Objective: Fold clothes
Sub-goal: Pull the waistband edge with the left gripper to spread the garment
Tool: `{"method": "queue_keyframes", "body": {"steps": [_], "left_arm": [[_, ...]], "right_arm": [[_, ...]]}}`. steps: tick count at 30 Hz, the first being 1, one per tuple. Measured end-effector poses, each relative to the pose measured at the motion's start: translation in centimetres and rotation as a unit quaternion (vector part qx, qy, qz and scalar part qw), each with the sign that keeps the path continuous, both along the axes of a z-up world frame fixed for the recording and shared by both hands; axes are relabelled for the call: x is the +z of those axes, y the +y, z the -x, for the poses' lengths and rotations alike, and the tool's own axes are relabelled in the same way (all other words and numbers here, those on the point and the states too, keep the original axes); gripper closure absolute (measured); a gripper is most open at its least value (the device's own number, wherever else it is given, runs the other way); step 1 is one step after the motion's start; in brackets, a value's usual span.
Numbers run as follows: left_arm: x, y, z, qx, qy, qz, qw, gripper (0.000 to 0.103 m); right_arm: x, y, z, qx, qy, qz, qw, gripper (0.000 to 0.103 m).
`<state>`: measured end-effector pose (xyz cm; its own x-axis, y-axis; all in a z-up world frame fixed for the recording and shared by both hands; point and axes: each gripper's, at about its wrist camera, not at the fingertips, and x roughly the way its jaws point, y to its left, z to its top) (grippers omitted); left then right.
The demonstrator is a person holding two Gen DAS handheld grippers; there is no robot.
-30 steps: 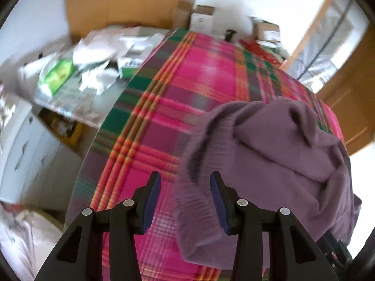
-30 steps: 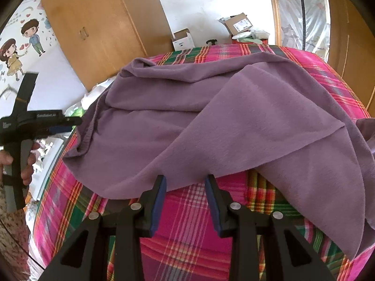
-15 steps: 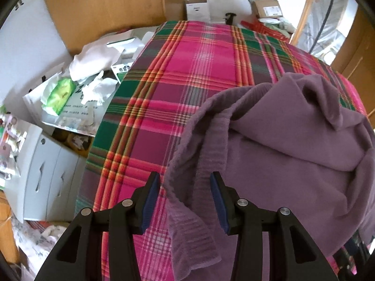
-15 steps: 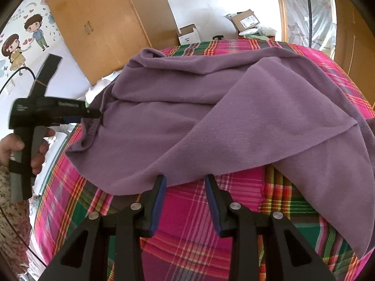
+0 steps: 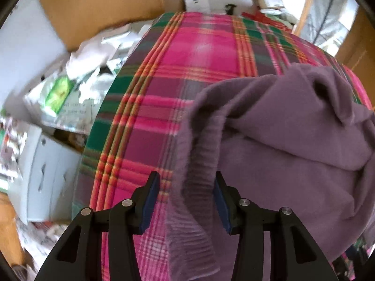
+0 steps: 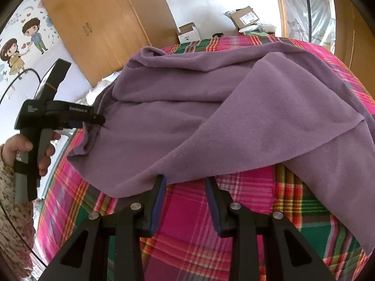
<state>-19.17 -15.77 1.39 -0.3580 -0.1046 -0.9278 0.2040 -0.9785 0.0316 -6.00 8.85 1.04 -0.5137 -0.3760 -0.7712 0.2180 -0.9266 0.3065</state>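
A purple fleece garment (image 6: 234, 107) lies rumpled on a bed with a pink, green and orange plaid cover (image 6: 192, 229). In the left wrist view the garment's ribbed hem (image 5: 199, 187) hangs between the open fingers of my left gripper (image 5: 186, 187). The left gripper also shows in the right wrist view (image 6: 98, 119), at the garment's left edge. My right gripper (image 6: 186, 182) is open, its tips at the garment's near edge, nothing between them.
A wooden wardrobe (image 6: 100, 23) stands behind the bed. Bags and papers (image 5: 77, 75) are piled left of the bed, over white drawers (image 5: 46, 168). Cardboard boxes (image 6: 243, 18) sit at the far wall. A wooden door (image 6: 351, 23) is at right.
The left gripper has closed in on the ribbed hem, which now hangs between its fingers. The right gripper has moved forward to the garment's near edge.
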Motion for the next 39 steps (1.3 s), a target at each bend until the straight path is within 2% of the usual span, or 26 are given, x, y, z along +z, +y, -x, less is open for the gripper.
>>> {"method": "queue_keyframes", "body": {"steps": [5, 7, 11, 15, 17, 21, 26, 30, 34, 36, 39], "left_arm": [[0.3, -1.2, -0.6, 0.009, 0.004, -0.013, 0.9999, 0.055], [0.6, -1.4, -0.9, 0.013, 0.013, -0.009, 0.9998, 0.055], [0.5, -2.2, -1.1, 0.015, 0.016, -0.024, 0.9995, 0.055], [0.6, -2.8, -1.1, 0.015, 0.024, -0.019, 0.9994, 0.055], [0.7, -3.3, -1.2, 0.019, 0.026, -0.021, 0.9993, 0.055], [0.9, -4.6, -1.8, 0.031, 0.027, -0.036, 0.9985, 0.055], [0.9, -5.7, -3.0, 0.047, 0.027, -0.059, 0.9968, 0.055], [1.7, -7.2, -4.0, 0.078, 0.037, -0.029, 0.9958, 0.055], [1.4, -9.2, -5.1, 0.078, 0.034, -0.099, 0.9914, 0.055], [1.5, -9.3, -5.7, 0.076, 0.044, -0.119, 0.9890, 0.055], [2.1, -8.6, -7.0, 0.056, 0.062, -0.171, 0.9817, 0.056]], "right_arm": [[0.2, -1.0, -0.4, 0.021, -0.002, 0.013, 1.000, 0.068], [0.7, -1.4, -1.1, 0.037, 0.014, 0.003, 0.999, 0.068], [1.9, -2.7, -2.8, 0.073, 0.076, -0.058, 0.993, 0.068], [2.3, -4.2, -4.0, 0.117, 0.122, -0.116, 0.979, 0.068], [2.1, -4.9, -4.2, 0.142, 0.132, -0.136, 0.972, 0.063], [1.6, -5.6, -3.7, 0.165, 0.127, -0.137, 0.968, 0.062], [1.3, -5.3, -2.9, 0.150, 0.121, -0.136, 0.972, 0.062], [1.2, -5.1, -2.7, 0.139, 0.118, -0.137, 0.974, 0.062], [1.3, -5.3, -2.7, 0.142, 0.125, -0.134, 0.973, 0.062], [1.4, -5.5, -3.2, 0.155, 0.132, -0.131, 0.970, 0.061], [1.3, -6.1, -3.8, 0.177, 0.138, -0.130, 0.966, 0.058]]}}
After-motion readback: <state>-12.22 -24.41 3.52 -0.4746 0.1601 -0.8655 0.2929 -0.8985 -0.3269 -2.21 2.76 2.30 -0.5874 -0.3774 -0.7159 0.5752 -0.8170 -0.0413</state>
